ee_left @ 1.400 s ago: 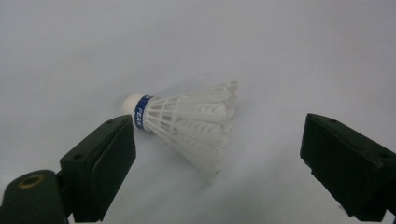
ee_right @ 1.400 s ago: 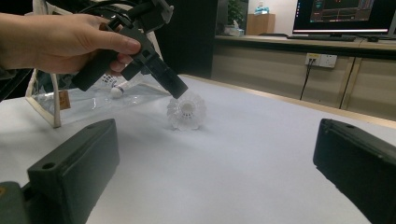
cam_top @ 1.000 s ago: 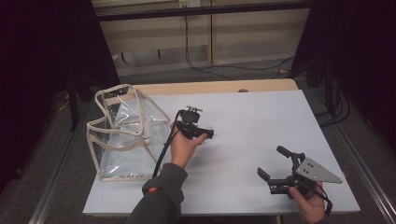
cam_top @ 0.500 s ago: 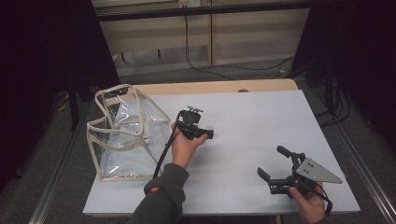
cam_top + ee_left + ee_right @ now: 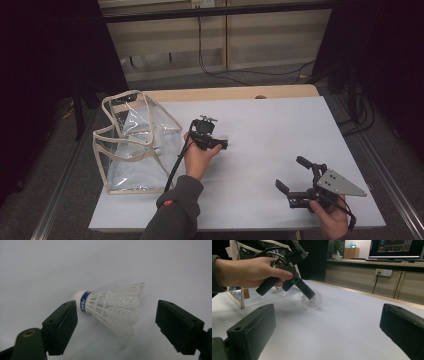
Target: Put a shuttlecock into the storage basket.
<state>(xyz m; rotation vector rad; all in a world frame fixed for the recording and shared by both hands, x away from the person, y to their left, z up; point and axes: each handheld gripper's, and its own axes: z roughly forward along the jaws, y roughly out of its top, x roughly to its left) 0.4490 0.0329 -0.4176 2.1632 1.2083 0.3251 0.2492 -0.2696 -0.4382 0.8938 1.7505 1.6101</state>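
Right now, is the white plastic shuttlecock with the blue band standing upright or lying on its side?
On its side: the white plastic shuttlecock with the blue band lies flat on the white table, skirt fanning sideways.

i can read one bit of print: white letters "peak" on the blue band [image 5: 85, 301] round the shuttlecock [image 5: 113, 308], just behind its white cork at about nine o'clock. the monitor [image 5: 398, 246] shows text too small to read.
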